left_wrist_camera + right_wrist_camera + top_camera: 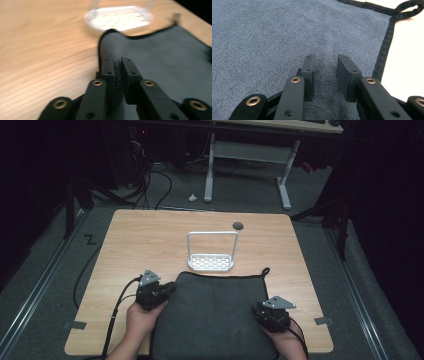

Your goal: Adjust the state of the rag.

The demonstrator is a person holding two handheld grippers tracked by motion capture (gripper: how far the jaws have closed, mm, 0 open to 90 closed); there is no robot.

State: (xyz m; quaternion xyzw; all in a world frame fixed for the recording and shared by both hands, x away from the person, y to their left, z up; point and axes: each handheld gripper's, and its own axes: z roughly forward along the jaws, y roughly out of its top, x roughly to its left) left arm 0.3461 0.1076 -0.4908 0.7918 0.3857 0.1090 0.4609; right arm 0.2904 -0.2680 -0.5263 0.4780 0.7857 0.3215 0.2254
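Observation:
A dark grey towel (215,320) lies flat on the near half of the wooden table (145,240), with a hanging loop (265,270) at its far right corner. My left gripper (167,289) is at the towel's far left corner, and in the left gripper view it (117,61) is shut on a raised fold of the towel (162,55) along its left edge. My right gripper (269,312) rests on the towel's right side. In the right gripper view it (325,58) is open, jaws apart over the towel (274,32), near the bound right edge and the loop (409,6).
A small white perforated tray with a tall wire handle (211,263) stands just beyond the towel's far edge, seen blurred as the white tray (120,20). A round grommet hole (238,225) sits near the table's far edge. Desk legs (210,170) and cables are on the floor behind.

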